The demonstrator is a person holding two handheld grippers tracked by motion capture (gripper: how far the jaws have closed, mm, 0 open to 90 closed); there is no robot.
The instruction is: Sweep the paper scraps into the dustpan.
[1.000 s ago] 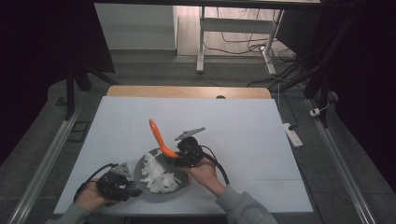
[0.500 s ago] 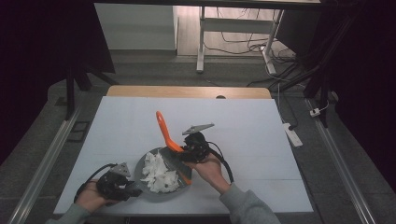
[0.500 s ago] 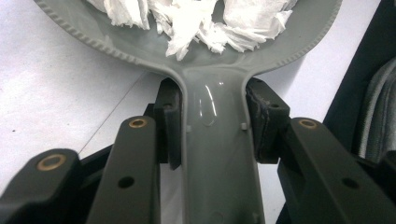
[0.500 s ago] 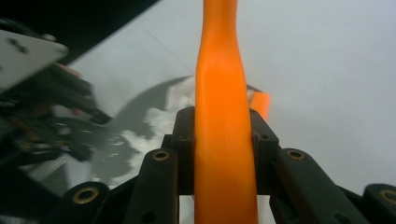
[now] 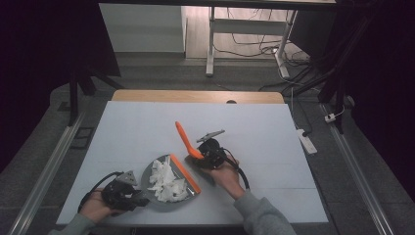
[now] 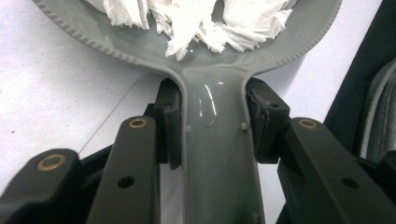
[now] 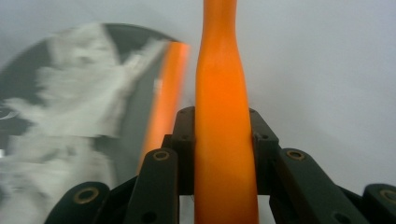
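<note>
My right tongs (image 5: 205, 155) have pulled the orange brush (image 5: 186, 139) back off the dustpan (image 5: 169, 185); left tongs (image 5: 131, 198) pinch its handle, paper scraps (image 5: 166, 182) all in, so sweeping's basically done.

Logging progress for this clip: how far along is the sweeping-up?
Mostly done: the torn paper sits piled in the grey dustpan, whose handle the left tool clamps. In hand: the right tool grips the orange brush, held beside the pan's lip. Left: putting the brush down and emptying the pan.
</note>
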